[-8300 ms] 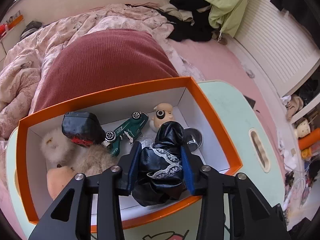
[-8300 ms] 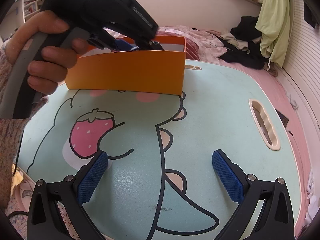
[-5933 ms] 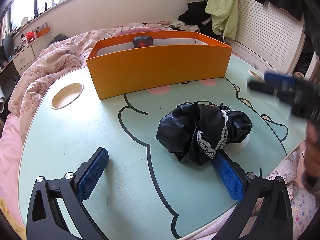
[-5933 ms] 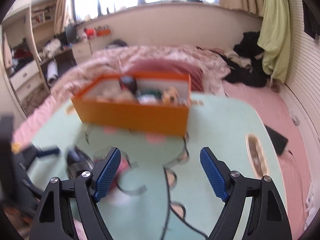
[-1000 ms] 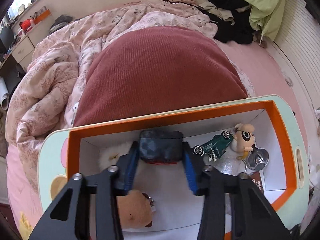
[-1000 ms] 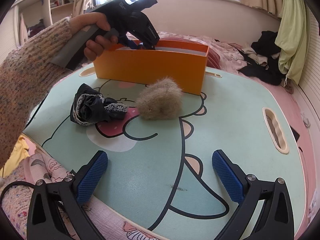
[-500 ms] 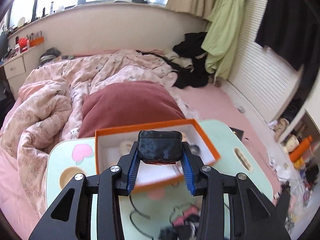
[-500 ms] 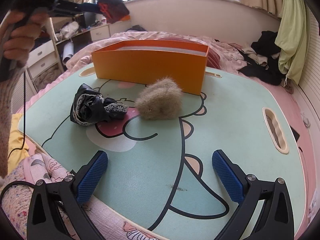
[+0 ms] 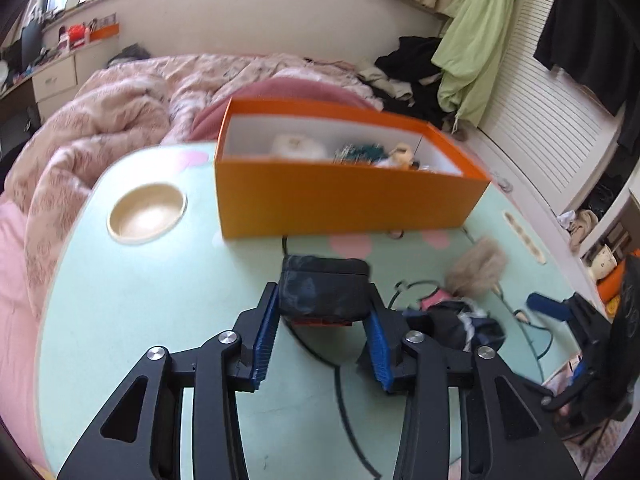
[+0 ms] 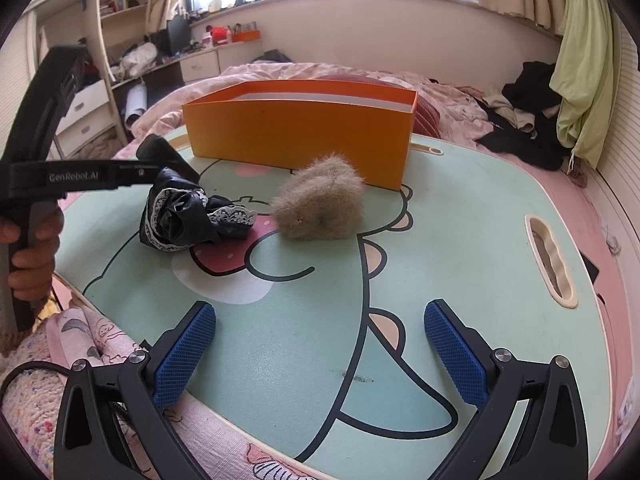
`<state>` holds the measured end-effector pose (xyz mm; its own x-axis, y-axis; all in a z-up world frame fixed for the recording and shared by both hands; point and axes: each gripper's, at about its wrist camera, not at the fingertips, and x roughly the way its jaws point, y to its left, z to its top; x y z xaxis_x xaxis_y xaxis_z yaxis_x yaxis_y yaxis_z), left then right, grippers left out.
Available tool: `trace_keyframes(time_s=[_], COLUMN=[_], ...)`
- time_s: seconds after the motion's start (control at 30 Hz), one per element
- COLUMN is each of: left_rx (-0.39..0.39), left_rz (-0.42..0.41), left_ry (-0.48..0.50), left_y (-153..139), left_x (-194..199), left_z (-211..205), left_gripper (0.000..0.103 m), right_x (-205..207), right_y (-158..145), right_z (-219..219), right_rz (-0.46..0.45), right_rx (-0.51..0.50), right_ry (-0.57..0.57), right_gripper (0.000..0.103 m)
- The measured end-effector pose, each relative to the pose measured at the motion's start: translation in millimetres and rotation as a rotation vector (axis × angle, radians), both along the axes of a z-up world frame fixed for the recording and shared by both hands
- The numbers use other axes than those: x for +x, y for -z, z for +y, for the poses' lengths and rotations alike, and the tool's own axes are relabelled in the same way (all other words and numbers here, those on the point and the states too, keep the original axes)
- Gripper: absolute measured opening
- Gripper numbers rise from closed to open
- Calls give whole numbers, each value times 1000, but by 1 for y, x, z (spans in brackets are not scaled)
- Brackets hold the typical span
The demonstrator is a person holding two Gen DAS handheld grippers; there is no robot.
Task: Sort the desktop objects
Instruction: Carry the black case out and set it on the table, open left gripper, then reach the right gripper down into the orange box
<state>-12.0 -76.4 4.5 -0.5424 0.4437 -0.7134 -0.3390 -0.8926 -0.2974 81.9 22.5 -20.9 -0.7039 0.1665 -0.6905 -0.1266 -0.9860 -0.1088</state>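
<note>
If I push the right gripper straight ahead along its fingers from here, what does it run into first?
Probably the bare table top: the right gripper is open, empty and angled down at it. The furry plush lies further along that line, with the orange box behind; depth is hard to judge.

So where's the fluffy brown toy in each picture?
Left wrist view: the fluffy brown toy lies at the right, on the table past the orange box's near right corner, just above the black cloth bundle.
Right wrist view: the fluffy brown toy sits near the middle, just in front of the box, right of the bundle.
Shared landmark: the orange box.
</note>
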Motion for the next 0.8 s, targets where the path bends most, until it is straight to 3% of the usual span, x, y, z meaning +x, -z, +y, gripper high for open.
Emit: trace_keyframes(time_s=[0.07, 0.13, 0.2, 0.3, 0.4, 0.6, 0.7, 0.73, 0.8], left_rx=[12, -5, -38, -118, -135, -198, -178, -171, -172], left_rz=[-9, 24, 43, 71, 114, 92, 103, 96, 92], left_ry=[-2, -11, 2, 16, 23, 15, -5, -2, 0], left_y=[8, 8, 9, 8, 0, 5, 10, 12, 13], left_x=[6, 15, 20, 27, 40, 64, 67, 65, 60], left_z=[-4, -6, -2, 6, 8, 7, 3, 3, 4], left_gripper=[44, 70, 77, 78, 78, 79, 92, 102, 103], right_x=[1, 1, 1, 1, 0, 1, 1, 0, 1], right_y=[-1, -1, -1, -2, 0, 0, -2, -1, -2], right_z=[0, 0, 0, 0, 0, 0, 1, 1, 1], right_rz=[0, 0, 0, 0, 0, -1, -3, -3, -3], right_rx=[1, 0, 0, -1, -1, -1, -2, -2, -2], right_ry=[0, -1, -1, -2, -2, -3, -5, -5, -5], right_gripper=[103, 103, 103, 103, 103, 103, 103, 103, 103])
